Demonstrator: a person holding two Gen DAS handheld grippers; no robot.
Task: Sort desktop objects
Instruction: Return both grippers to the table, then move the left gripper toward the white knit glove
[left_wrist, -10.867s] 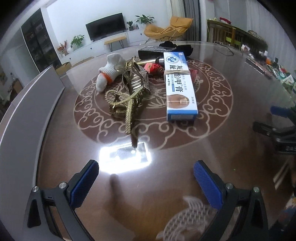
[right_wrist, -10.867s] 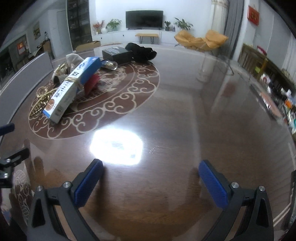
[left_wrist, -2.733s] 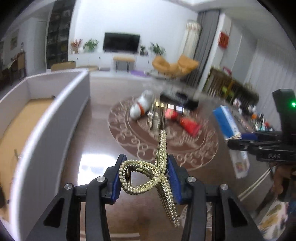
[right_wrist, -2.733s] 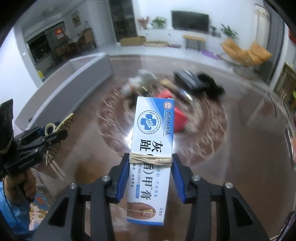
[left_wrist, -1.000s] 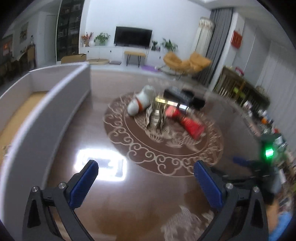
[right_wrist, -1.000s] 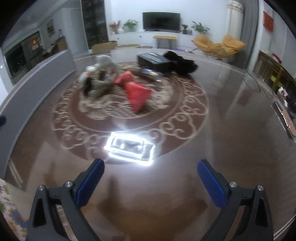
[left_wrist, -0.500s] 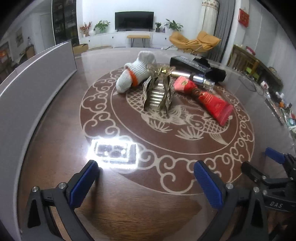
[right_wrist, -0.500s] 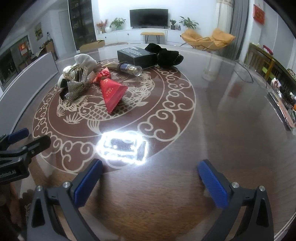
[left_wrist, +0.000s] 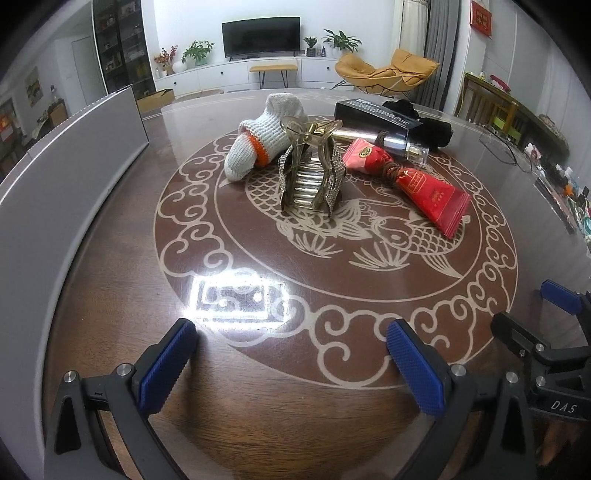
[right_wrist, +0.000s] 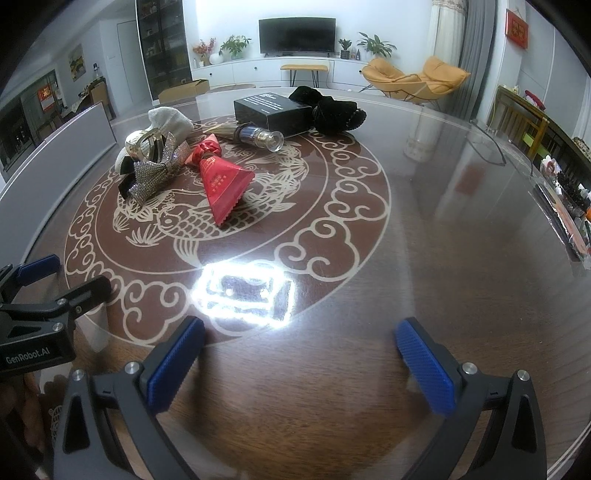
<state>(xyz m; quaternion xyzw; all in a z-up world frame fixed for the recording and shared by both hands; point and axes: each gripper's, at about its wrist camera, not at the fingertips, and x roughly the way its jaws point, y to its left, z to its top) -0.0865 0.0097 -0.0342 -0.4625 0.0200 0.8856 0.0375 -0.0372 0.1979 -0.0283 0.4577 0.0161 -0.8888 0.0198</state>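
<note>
Rhinestone hair claw (left_wrist: 309, 176) upright beside red tube (left_wrist: 413, 184); left hand-held gripper (left_wrist: 295, 363), right hand-held gripper (right_wrist: 297, 360) wide, empty.

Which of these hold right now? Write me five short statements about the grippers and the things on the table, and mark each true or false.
1. Both grippers are empty. True: the left gripper and the right gripper stand open with nothing between their pads.
2. The red tube stands upright. False: it lies flat on the table.
3. The knitted sock has an orange band. True.
4. The rhinestone hair claw lies apart from all else, near the grippers. False: it sits in the cluster, right beside the sock.
5. The black box lies nearer the grippers than the red tube. False: it lies beyond it.
</note>
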